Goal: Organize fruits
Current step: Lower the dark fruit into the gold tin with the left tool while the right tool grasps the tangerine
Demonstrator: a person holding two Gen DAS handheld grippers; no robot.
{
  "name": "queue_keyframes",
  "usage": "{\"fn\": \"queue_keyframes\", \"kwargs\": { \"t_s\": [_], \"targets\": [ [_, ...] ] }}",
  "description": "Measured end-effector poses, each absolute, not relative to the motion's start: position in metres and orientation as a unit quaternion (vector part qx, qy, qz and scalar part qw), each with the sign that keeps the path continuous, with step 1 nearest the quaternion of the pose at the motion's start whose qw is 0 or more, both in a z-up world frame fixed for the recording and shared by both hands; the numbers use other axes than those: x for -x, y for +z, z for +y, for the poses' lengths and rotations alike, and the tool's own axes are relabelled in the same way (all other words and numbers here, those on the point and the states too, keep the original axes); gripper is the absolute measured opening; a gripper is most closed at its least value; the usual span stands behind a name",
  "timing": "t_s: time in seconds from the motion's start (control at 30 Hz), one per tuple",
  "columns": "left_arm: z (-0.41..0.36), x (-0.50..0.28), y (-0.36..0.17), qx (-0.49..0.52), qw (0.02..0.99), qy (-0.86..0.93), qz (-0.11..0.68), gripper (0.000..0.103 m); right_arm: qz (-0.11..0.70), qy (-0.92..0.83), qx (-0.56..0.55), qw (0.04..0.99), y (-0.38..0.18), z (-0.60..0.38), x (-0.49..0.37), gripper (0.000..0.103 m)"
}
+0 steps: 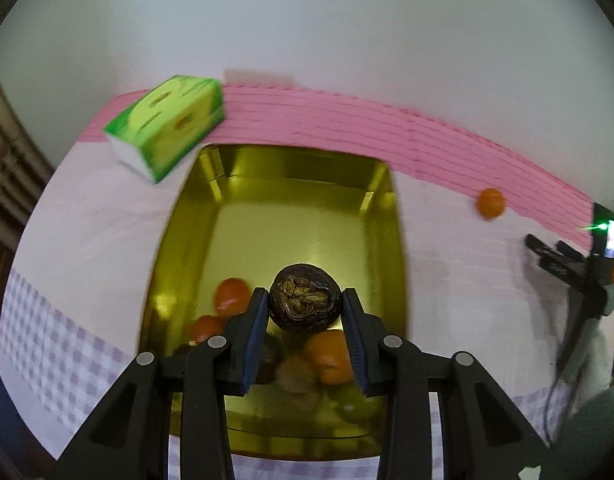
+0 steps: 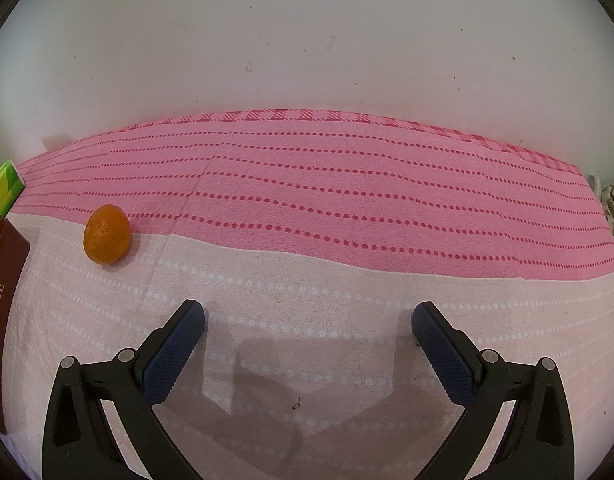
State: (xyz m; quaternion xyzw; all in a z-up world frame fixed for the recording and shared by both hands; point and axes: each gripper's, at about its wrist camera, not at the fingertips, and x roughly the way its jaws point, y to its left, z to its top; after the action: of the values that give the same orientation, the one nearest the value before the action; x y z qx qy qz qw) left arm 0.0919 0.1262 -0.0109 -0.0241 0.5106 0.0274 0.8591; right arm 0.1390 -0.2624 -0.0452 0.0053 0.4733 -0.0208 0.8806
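Observation:
My left gripper [image 1: 305,300] is shut on a dark brown wrinkled fruit [image 1: 305,298] and holds it above the gold tray [image 1: 187,232]. Several fruits lie at the tray's near end, among them small oranges [image 1: 231,295], a larger orange [image 1: 331,356] and a green fruit [image 1: 355,406]. One orange [image 1: 491,202] lies on the cloth to the right of the tray; it also shows in the right wrist view [image 2: 107,234], far left of my right gripper [image 2: 307,320]. My right gripper is open and empty over the cloth; it shows at the right edge of the left wrist view [image 1: 547,254].
A green tissue box [image 1: 167,126] sits at the tray's far left corner. The tray's dark red outer wall reading TOFFEE [image 2: 3,312] is at the left edge. The table is covered by a pink and white cloth [image 2: 347,200] and backs onto a white wall.

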Motion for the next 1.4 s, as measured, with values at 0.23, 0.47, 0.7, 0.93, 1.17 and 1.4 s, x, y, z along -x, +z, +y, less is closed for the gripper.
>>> {"fn": "queue_keyframes", "kwargs": {
  "t_s": [0.23, 0.47, 0.7, 0.93, 1.17, 1.4],
  "targets": [
    [0.15, -0.089, -0.027, 0.04, 0.849, 0.043, 0.524, 0.033, 0.473, -0.022, -0.006, 0.881, -0.046, -0.263, -0.14, 0.103],
    [0.155, -0.086, -0.033, 0.037, 0.849, 0.037, 0.525, 0.033, 0.473, -0.026, -0.01, 0.881, -0.047, -0.261, -0.137, 0.103],
    [0.157, -0.09, -0.04, 0.033, 0.85, 0.023, 0.525, 0.033, 0.493, -0.017, -0.013, 0.87, -0.05, -0.261, -0.137, 0.103],
    [0.147, -0.097, -0.042, 0.017, 0.855, 0.008, 0.517, 0.033, 0.507, -0.037, -0.015, 0.861, -0.051, -0.257, -0.141, 0.103],
    [0.135, -0.105, -0.042, 0.004, 0.86, -0.002, 0.51, 0.033, 0.483, -0.048, 0.044, 0.873, -0.043, -0.223, -0.135, 0.099],
    [0.135, -0.104, -0.043, 0.006, 0.859, -0.006, 0.511, 0.033, 0.46, 0.032, 0.069, 0.885, -0.024, -0.16, -0.139, 0.097]
  ]
}}
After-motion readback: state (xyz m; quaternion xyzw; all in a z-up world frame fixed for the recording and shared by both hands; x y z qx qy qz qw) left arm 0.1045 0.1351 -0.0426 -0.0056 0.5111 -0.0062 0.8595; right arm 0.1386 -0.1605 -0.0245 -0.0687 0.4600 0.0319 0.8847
